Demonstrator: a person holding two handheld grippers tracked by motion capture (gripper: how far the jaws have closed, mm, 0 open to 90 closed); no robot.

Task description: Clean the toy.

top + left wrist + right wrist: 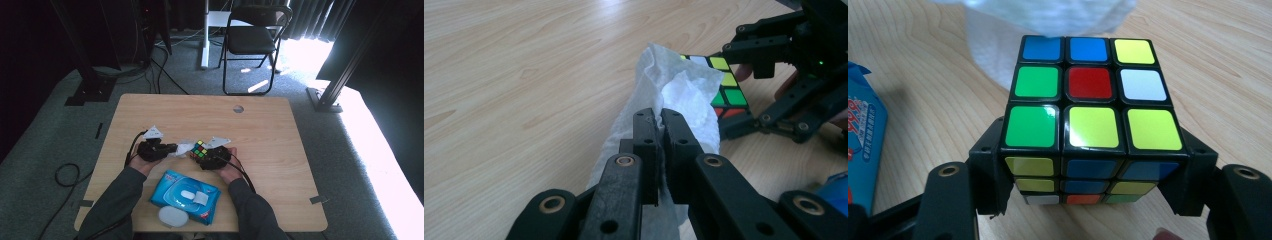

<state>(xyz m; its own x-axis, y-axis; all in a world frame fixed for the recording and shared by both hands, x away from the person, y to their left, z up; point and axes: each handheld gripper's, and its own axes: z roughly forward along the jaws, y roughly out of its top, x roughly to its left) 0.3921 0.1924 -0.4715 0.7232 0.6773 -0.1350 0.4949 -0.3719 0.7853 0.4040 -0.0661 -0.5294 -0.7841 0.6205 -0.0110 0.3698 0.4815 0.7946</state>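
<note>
A light wooden tabletop [260, 125] stands on grey carpet in a dark room, with a black folding chair [252, 37] beyond it and bright daylight at the right. A person's forearms come in from the near edge. The left claw [659, 117] is closed tight on a white wipe [679, 92]; the wipe's long axis runs away from the claw toward the cube [1088, 100], its crumpled far end touching the cube's side. The right claw [1088, 185] holds the cube by two opposite sides, jaws spread wide around it. The cube sits near the middle of the tabletop, its top face mixed blue, yellow, green, red and white. A blue wipe pack [185, 195] lies nearer the person, a white lid [172, 216] just beside it.
</note>
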